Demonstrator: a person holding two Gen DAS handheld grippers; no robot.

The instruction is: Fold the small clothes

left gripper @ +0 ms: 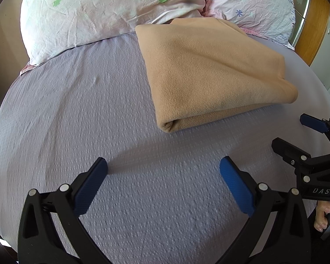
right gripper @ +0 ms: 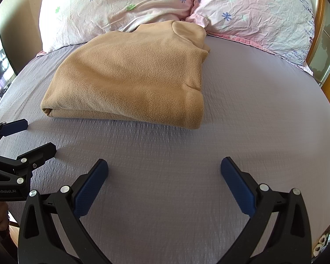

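The left tongs [left gripper: 164,182] are spread wide apart and hold nothing, low over the bed [left gripper: 77,114]. The right tongs [right gripper: 164,183] are wide apart too, with nothing in them. Both point at the tan fleece top [right gripper: 129,77]. The top lies folded on the bed, ahead of both tongs, its far end touching the pillows [right gripper: 125,6].

Left gripper [left gripper: 164,167]: jaws spread wide, nothing between the blue pads [left gripper: 236,186], holding nothing. Right gripper [right gripper: 164,167]: jaws equally wide, holding nothing. The two sit side by side, near each other, each seen at the edge of the other's view. A bare hand [left gripper: 323,217] grips the right gripper's handle.
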